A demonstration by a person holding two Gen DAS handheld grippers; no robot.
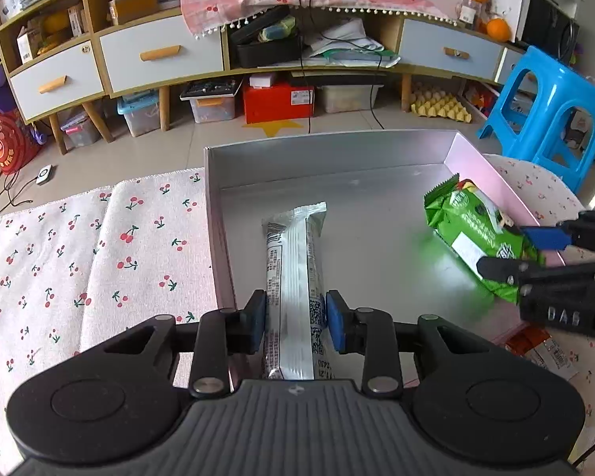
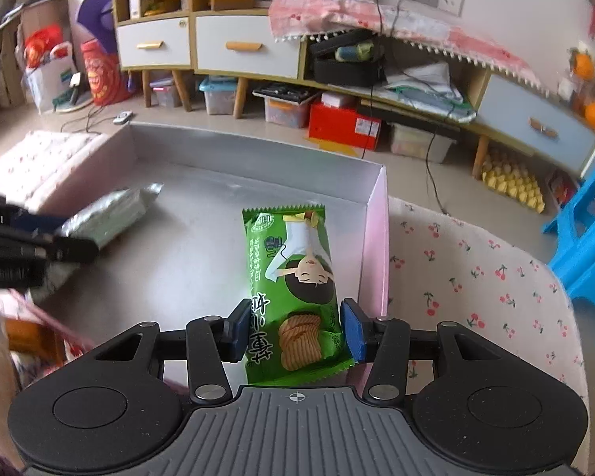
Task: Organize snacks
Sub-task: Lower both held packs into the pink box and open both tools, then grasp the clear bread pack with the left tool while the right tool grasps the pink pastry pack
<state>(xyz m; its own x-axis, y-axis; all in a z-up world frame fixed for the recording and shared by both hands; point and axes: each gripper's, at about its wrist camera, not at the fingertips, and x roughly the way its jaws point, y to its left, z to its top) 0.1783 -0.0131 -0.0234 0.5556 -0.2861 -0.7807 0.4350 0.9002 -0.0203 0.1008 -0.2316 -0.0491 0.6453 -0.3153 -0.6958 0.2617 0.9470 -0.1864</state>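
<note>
Two snacks over the gray tray (image 1: 337, 150) on our cherry cloth (image 1: 99, 246).
Our left gripper (image 1: 296, 322) tips down, jaws loose beside the silver bar (image 1: 293, 269); our right gripper (image 2: 293, 331) squeezes the green chip bag (image 2: 293, 277).

tray floor: wide bare strip between the silver packet (image 1: 293, 277) and the green snack bag (image 2: 293, 289), plenty of room to drop in
far end: bare up to the back wall of the tray (image 1: 329, 150)
left wall: close beside the silver packet, tight squeeze
right wall: green bag sits near it
outside: cherry-print cloth (image 1: 99, 246) on the left is bare
</note>
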